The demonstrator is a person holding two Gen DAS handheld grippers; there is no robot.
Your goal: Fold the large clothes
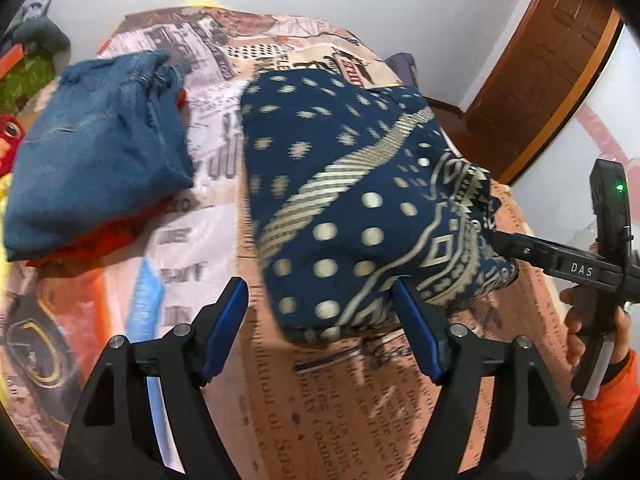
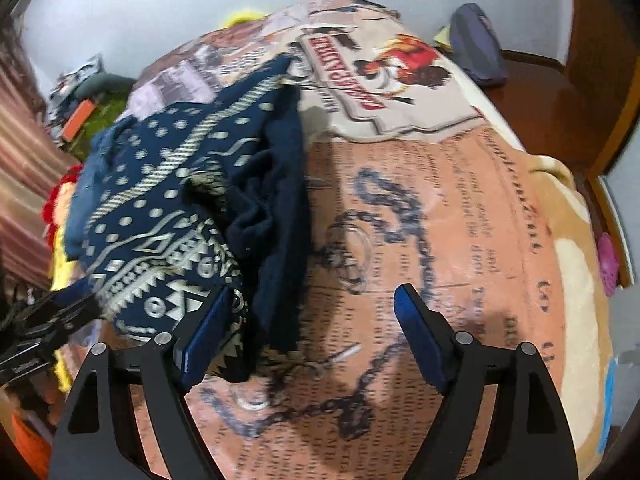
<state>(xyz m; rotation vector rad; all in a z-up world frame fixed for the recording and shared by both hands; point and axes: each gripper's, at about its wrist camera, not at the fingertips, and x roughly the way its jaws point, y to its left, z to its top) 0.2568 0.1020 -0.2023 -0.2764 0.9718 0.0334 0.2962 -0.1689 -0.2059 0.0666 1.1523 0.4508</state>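
Note:
A dark blue garment with cream dots and geometric bands [image 1: 344, 200] lies folded in a thick bundle on the printed bedspread [image 1: 340, 400]. My left gripper [image 1: 320, 304] is open, its fingers just in front of the bundle's near edge. The right gripper's fingers reach the bundle's right side in the left wrist view [image 1: 504, 242]. In the right wrist view the same garment [image 2: 168, 220] lies at left and my right gripper [image 2: 312, 312] is open, its left finger [image 2: 208, 320] against the cloth's edge.
A folded blue denim piece [image 1: 96, 160] on something red lies at the left of the bed. Stuffed toys [image 1: 12, 136] are at the far left. A purple-grey pouch [image 2: 476, 44] sits at the bed's far corner. A wooden door [image 1: 540, 68] stands at right.

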